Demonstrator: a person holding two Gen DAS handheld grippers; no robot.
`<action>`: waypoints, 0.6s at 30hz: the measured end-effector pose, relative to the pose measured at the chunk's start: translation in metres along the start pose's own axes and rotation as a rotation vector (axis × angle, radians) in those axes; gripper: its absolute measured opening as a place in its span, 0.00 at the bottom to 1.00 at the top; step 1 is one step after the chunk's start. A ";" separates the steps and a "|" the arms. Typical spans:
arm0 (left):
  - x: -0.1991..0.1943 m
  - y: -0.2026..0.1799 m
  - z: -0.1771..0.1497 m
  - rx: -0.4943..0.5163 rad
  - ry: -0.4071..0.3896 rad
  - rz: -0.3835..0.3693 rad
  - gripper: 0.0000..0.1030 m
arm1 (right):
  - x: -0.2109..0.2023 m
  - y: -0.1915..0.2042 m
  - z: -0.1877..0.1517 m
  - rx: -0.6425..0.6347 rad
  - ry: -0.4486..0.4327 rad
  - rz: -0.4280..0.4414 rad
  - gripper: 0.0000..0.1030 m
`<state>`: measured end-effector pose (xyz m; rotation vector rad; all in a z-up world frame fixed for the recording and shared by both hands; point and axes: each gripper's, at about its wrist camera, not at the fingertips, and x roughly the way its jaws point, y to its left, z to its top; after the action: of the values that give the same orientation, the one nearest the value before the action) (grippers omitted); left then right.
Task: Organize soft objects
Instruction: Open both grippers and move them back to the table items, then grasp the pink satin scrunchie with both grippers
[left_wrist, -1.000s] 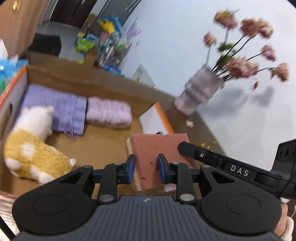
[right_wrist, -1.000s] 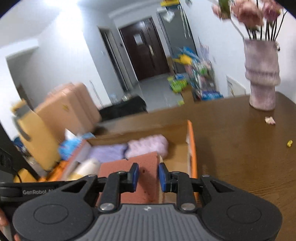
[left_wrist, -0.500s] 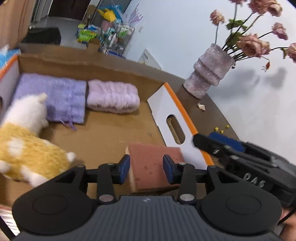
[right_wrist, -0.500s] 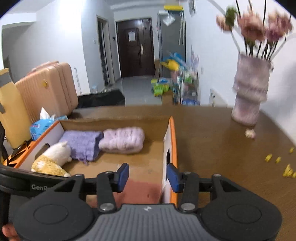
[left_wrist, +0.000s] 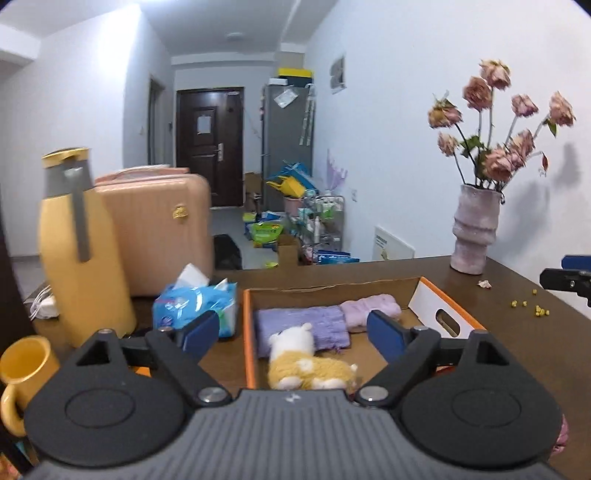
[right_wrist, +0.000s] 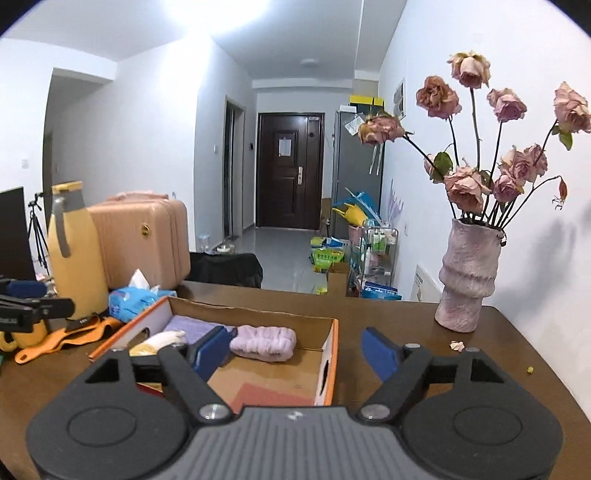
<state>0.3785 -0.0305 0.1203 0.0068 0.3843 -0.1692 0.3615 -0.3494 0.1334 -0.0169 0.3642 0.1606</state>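
Soft objects lie together in the cardboard box (left_wrist: 432, 295) on the brown table (right_wrist: 406, 325). A purple knitted cloth (left_wrist: 301, 325) sits flat against the far-left part of the floor, a rolled lilac towel (right_wrist: 264, 341) lies just beside it to the right, and a yellow-and-white plush toy (left_wrist: 306, 363) lies in front of the cloth, its white head touching the cloth's near edge. A terracotta sponge (right_wrist: 273, 397) rests on the box floor in the near right corner, close to the orange-edged wall.

The left gripper (left_wrist: 293, 330) hangs over the near side of the box with its jaws spread wide and nothing between them; the plush shows in the gap, below and apart from the blue pads. The right gripper (right_wrist: 295, 349) is likewise spread wide and empty, the lilac towel showing in its gap beyond and below the pads, and the sponge just under its body.

From the left wrist the sponge is hidden behind the gripper body. From the right wrist the plush is mostly covered by the left finger (right_wrist: 212, 349), and only a pale patch shows, probably its head. The right gripper's tip (left_wrist: 569, 277) is cut off at the frame edge. A vase of dried roses (right_wrist: 467, 273) stands well apart, past the box.
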 end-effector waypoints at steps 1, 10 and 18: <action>-0.006 0.002 0.000 -0.015 0.003 0.002 0.86 | -0.004 0.002 0.000 0.009 -0.006 0.007 0.77; -0.064 0.007 -0.050 -0.083 -0.025 0.048 0.93 | -0.060 0.014 -0.028 0.056 -0.115 0.026 0.80; -0.107 -0.016 -0.134 -0.073 0.110 -0.041 0.96 | -0.122 0.054 -0.129 0.020 -0.105 0.084 0.83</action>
<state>0.2284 -0.0242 0.0361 -0.0640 0.5003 -0.1962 0.1954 -0.3209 0.0570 0.0264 0.2622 0.2401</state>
